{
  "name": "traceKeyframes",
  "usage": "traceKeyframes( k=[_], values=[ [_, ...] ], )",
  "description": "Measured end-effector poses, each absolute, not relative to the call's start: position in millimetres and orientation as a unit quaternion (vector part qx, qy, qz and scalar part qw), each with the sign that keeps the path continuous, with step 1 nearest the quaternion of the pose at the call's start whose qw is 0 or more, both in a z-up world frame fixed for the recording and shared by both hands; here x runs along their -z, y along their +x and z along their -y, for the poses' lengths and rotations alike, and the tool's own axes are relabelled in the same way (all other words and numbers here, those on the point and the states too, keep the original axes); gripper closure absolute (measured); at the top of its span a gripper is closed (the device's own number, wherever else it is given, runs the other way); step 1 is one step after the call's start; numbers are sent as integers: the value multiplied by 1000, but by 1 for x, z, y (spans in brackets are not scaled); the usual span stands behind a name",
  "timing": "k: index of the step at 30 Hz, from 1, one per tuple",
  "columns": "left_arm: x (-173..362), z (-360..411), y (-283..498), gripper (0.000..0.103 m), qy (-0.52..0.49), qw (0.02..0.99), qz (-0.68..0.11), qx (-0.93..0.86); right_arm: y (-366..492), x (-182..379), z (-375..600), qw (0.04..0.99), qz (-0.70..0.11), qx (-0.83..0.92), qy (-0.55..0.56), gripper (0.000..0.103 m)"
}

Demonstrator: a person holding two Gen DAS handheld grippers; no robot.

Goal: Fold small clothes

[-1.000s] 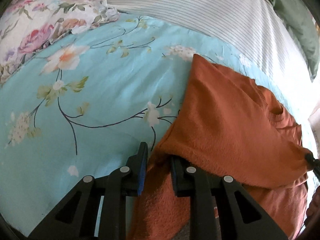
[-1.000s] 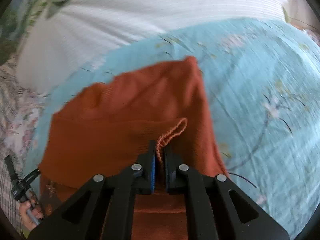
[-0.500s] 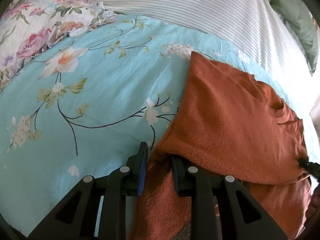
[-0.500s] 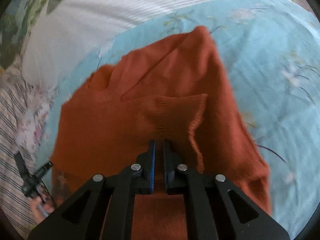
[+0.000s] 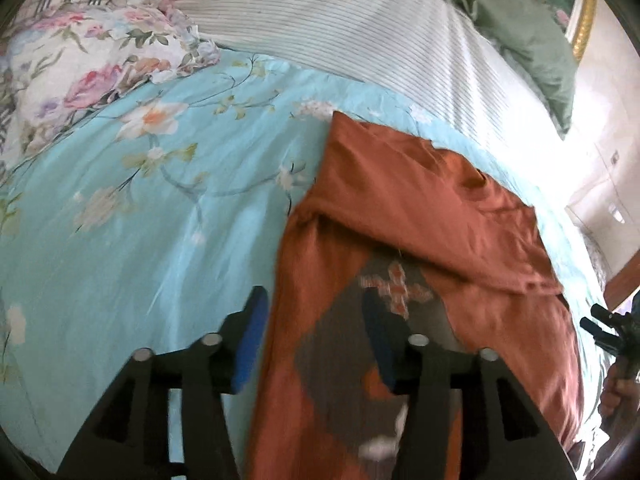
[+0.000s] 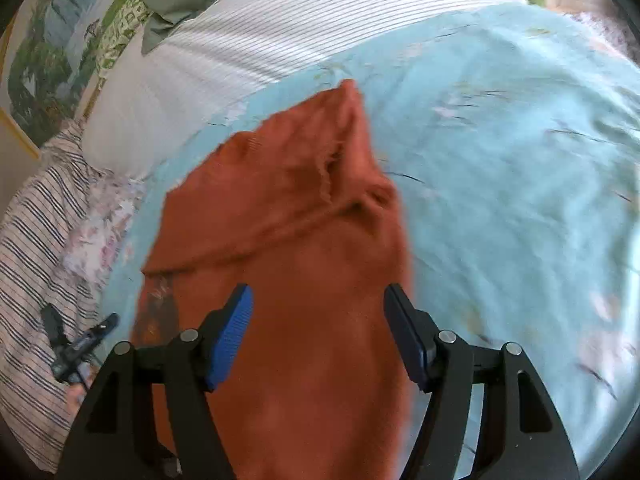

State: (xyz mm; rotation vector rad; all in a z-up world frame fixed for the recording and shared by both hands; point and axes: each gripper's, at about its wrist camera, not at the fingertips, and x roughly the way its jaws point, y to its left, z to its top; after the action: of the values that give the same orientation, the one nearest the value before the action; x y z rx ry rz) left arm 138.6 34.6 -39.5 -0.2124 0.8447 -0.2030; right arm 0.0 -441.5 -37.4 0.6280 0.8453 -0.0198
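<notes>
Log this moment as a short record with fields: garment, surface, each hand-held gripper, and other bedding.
garment: orange knit sweater, partly folded, top layer lying over the lower body
surface: light blue floral bedspread
left hand-held gripper: open, nothing held, over the sweater's left edge
right hand-held gripper: open, nothing held, above the sweater
other bedding: white striped pillow beyond the sweater; rose-print pillow; green pillow
sweater detail: grey patterned patch showing below the folded layer

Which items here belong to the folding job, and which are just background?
Job:
- orange sweater, partly folded
- left tongs, open
- right tongs, open

Background:
- blue floral bedspread
- striped pillow
- floral pillow
- green pillow
</notes>
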Motion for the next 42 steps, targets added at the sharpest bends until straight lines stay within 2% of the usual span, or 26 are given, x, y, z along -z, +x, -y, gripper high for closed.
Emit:
traceKeyframes(
  k=[5,10,14,21,24,27,29,32,36,38,39,42],
  values=[
    [57,-45,104,46,-96,886,-438,116,-39,62,429,841,-439,-51,312,35],
    [81,-55,72,46,-119,855,-478,162,-72,61,399,841,-433,-136,294,34],
    [83,-62,34,45,-120,849,-475,199,-89,63,388,844,-419,-168,290,33],
    [86,-63,-4,45,-110,836,-479,242,-112,82,400,841,-353,-189,364,33],
    [89,-61,-10,46,-112,829,-484,257,-114,83,397,844,-346,-196,360,33],
    [89,-56,-12,47,-104,829,-482,264,-118,84,396,844,-350,-193,358,43],
    [88,-53,-12,51,-99,829,-479,272,-118,90,399,838,-367,-182,360,66],
    [91,-51,-12,51,-87,826,-483,278,-118,93,398,833,-391,-174,352,87],
    [93,-49,-11,51,-80,816,-493,290,-120,101,390,826,-414,-179,338,88],
    [94,-46,-10,52,-72,815,-493,294,-119,101,387,827,-416,-180,332,94],
    [94,-44,-10,59,-68,816,-493,293,-120,98,387,830,-413,-181,329,94],
    [96,-42,-9,93,-52,818,-497,284,-123,85,390,837,-394,-197,325,95]
  ],
)
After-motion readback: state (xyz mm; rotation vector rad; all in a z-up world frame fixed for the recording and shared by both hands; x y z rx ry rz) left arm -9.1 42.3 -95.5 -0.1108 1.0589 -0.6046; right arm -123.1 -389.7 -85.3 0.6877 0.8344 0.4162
